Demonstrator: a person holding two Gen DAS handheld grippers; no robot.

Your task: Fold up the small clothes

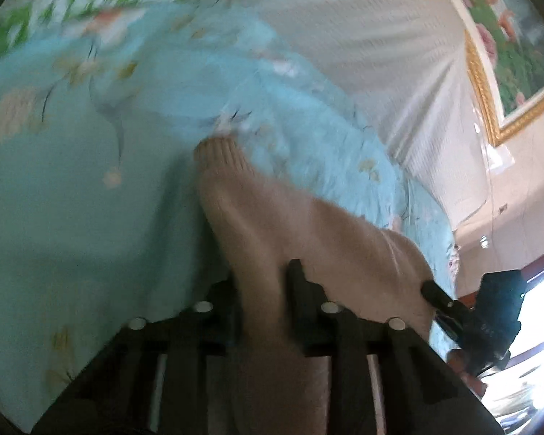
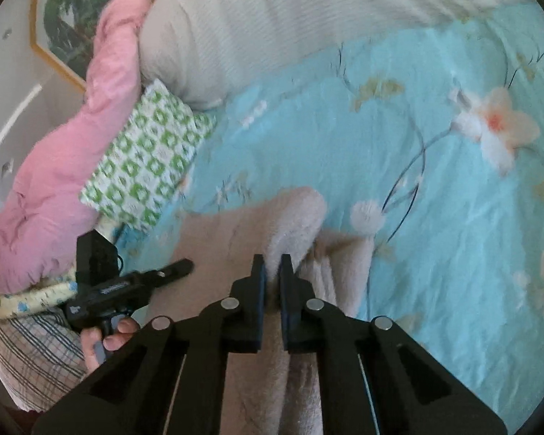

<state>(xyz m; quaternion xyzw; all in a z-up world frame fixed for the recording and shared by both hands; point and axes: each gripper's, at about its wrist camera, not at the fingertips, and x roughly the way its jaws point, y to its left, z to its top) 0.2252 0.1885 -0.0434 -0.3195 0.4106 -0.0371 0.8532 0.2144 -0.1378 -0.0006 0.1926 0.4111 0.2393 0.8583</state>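
Beige knitted garment [image 1: 272, 217] hangs pinched in both hand-held grippers above the pale blue floral bedsheet [image 2: 435, 217]: left hand-held gripper [image 1: 263, 275] clamps the sleeve, whose length runs straight ahead to its ribbed cuff [image 1: 217, 152]; right hand-held gripper [image 2: 272, 272] clamps a fold.

Soft daylight, motion blur, fisheye-curved edges, glare at lower right.

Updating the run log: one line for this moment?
left gripper: shut on beige sweater | right gripper: shut on beige sweater | on blue floral bedspread | fold unfinished
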